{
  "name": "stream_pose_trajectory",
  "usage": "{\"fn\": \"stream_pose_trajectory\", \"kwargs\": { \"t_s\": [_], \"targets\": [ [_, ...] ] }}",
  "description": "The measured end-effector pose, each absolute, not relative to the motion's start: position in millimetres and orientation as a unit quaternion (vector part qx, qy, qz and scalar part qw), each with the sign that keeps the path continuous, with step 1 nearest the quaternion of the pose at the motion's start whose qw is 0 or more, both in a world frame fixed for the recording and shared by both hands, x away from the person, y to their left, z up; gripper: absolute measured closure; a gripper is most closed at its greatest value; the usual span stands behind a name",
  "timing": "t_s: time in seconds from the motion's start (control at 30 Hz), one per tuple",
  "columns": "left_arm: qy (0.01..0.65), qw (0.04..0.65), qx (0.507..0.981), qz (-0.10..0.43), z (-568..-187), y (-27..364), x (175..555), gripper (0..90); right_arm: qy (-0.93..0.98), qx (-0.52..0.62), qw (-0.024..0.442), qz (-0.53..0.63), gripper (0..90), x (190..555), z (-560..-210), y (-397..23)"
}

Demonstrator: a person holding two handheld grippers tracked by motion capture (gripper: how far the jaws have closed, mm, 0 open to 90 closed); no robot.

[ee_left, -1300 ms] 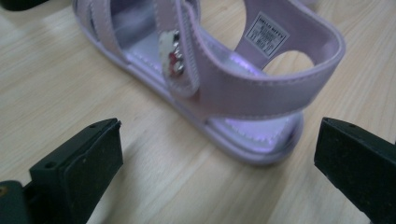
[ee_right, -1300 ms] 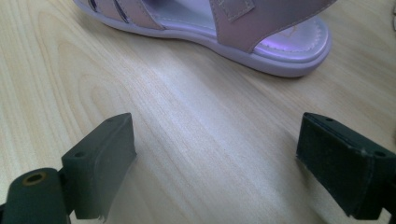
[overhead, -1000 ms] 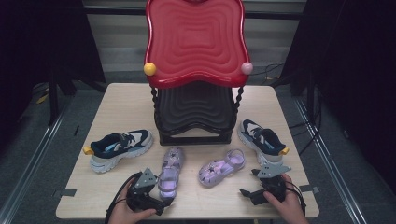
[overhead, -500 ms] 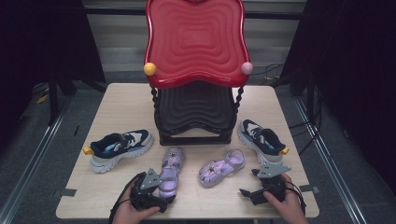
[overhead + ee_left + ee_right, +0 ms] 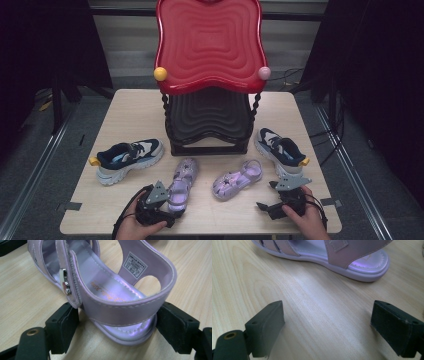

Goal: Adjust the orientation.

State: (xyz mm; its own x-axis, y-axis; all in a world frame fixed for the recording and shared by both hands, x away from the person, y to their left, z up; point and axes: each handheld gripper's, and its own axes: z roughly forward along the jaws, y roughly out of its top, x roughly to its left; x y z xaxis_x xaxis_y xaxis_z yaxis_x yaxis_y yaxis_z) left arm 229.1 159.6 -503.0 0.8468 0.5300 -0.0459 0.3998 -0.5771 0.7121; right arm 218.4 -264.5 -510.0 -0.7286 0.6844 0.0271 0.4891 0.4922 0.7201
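a pale wooden table (image 5: 130,110) stands in a dark room with grey flooring, and we take the two-tier rack at its far centre as our landmark: a glossy red wavy tray (image 5: 209,42) above a black ribbed tray (image 5: 209,117), joined by twisted black posts, with a yellow ball (image 5: 160,74) and a pink ball (image 5: 264,73) at the red tray's front corners.

in front of the rack and slightly left lies the shiny lilac strap sandal (image 5: 180,189), heel toward the near table edge. we see the left gripper (image 5: 167,207) at that heel. in the left gripper view the heel strap (image 5: 120,307) sits between the two black pads (image 5: 67,325); the jaws have just been closing, the left pad looks to be at or touching the strap end, and a narrow gap appears beside the right pad, so we cannot confirm a firm grip.

in front of the rack and slightly right lies the second lilac sandal (image 5: 236,179), angled, toe toward the left sandal. the right gripper (image 5: 267,202) rests near its heel, to the right. in the right gripper view its jaws stand wide apart over bare wood, holding nothing, with the sandal heel (image 5: 367,265) just ahead.

left of the rack sits a navy, white and grey sneaker with a yellow heel tab (image 5: 127,157); right of the rack sits its matching sneaker (image 5: 280,149).
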Motion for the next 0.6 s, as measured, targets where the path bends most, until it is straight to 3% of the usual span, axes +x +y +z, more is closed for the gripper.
{"fn": "stream_pose_trajectory", "kwargs": {
  "t_s": [0.3, 0.43, 0.6],
  "targets": [
    [0.26, 0.369, 0.888, 0.084, -501.0, 167.8, 229.6, 21.5, 0.853, 0.344, 0.132, 0.368, 10.8, 218.4, -509.9, -264.5],
    [0.281, 0.382, 0.877, 0.075, -500.2, 184.3, 228.4, 30.0, 0.853, 0.344, 0.132, 0.369, 10.8, 218.4, -509.9, -264.5],
    [0.29, 0.378, 0.876, 0.082, -499.1, 193.7, 229.1, 32.1, 0.854, 0.344, 0.132, 0.369, 10.8, 218.7, -509.9, -264.6]
  ]
}}
